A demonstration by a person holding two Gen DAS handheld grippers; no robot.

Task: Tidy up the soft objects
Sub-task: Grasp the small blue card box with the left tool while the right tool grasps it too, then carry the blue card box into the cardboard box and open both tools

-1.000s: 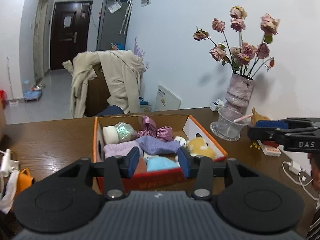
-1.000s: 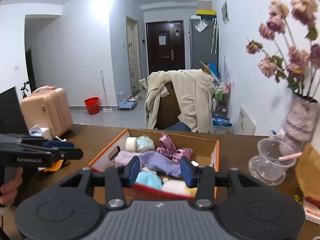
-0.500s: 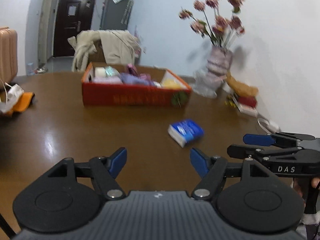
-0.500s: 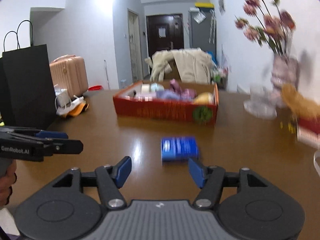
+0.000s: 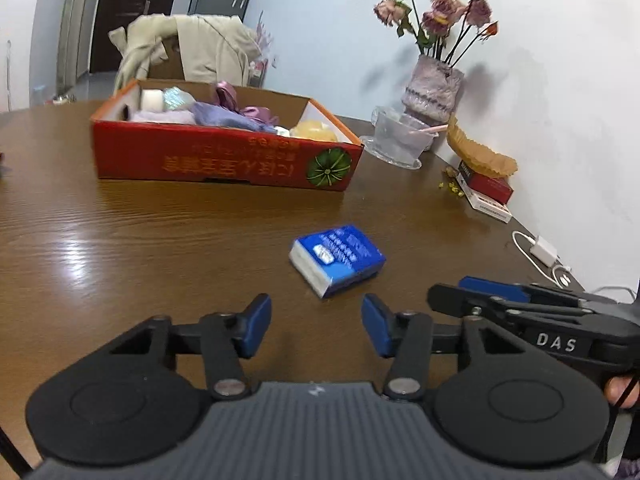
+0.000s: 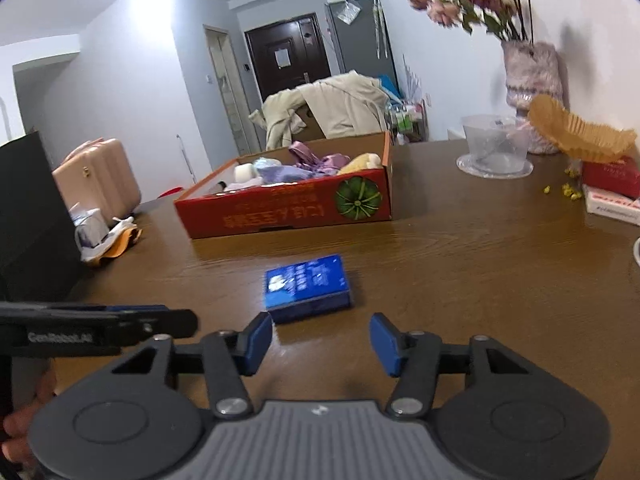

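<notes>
Left gripper (image 5: 316, 326) hangs low over the table (image 5: 120, 232), jaws part open w/ nothing between them; they've just been closing. Right gripper (image 6: 320, 344) is the same: part open, empty, jaws just been narrowing. Both point at one thing, the blue tissue pack (image 5: 338, 259), which lies flat just ahead of the left gripper's tips, slightly to its right. From the right gripper the pack (image 6: 307, 287) sits just ahead too, nearer its left finger (image 6: 256, 340). No pad touches it yet.

Red cardboard box (image 5: 224, 156) w/ the soft items stands well beyond the pack, past both grippers. Likely next: grab pack, carry to box.

Risks, as I judge them:
- Both grippers converge on the same pack, so they could knock each other.
- Jaws look barely wider than the pack; if they narrow more, a finger lands on top and shoves it away.
- Glossy wrapper on smooth wood, so it may skid when nudged.
- Soft pack could squash or slip if pinched at a corner.
</notes>
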